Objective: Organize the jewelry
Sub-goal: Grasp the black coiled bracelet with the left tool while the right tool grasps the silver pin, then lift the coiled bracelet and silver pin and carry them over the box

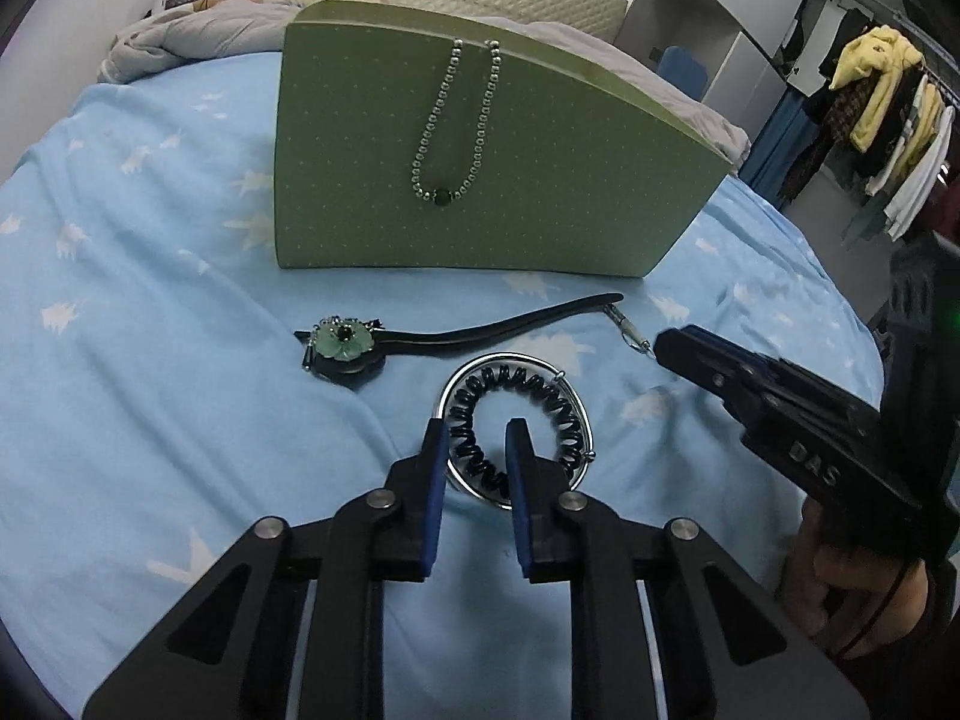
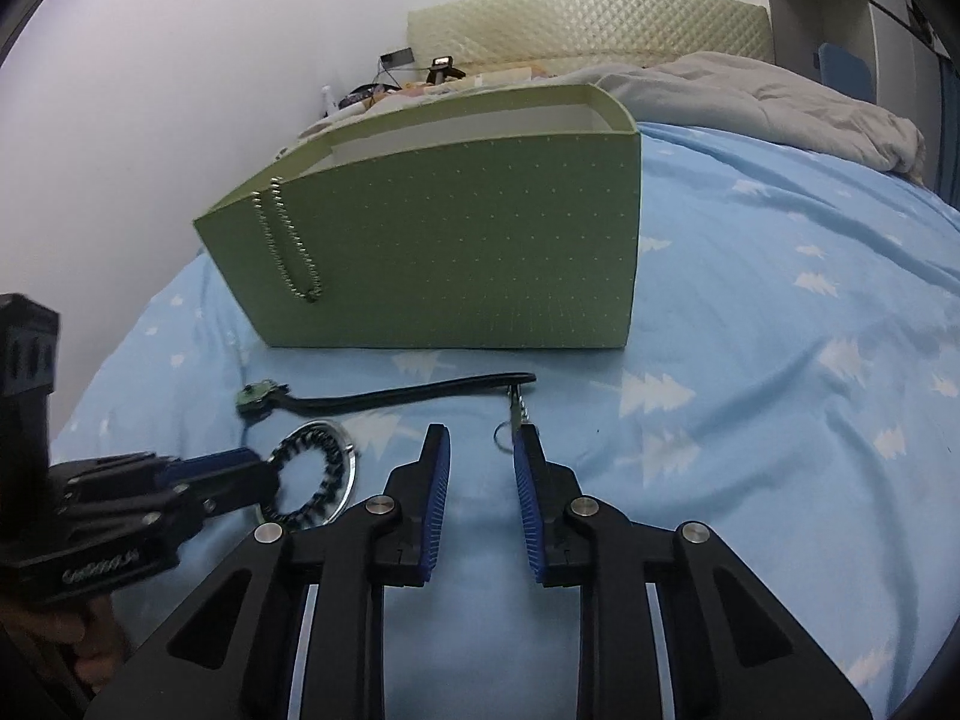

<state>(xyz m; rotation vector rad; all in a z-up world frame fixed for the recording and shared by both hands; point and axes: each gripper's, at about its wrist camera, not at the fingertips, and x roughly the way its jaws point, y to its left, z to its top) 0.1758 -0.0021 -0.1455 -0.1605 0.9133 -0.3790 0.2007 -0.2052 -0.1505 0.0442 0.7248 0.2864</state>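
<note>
A silver bangle (image 1: 579,414) lies on the blue sheet with a black spiral hair tie (image 1: 540,384) inside it. My left gripper (image 1: 477,438) straddles the left arc of both, one finger outside the bangle and one inside the ring, and a gap still shows beside the coil. Behind lies a black hair stick (image 1: 480,333) with a green flower (image 1: 339,342). A small silver clasp (image 2: 513,420) sits by the right fingertip of my right gripper (image 2: 483,450), which is open and holds nothing. A beaded necklace (image 1: 447,126) hangs over the front wall of the green box (image 1: 540,210).
The blue sheet with white trees (image 2: 780,390) spreads wide to the right. A grey duvet (image 2: 750,102) and quilted headboard (image 2: 588,24) lie behind the box. A clothes rack (image 1: 882,114) and white cupboards (image 1: 708,6) stand beyond the bed's right side.
</note>
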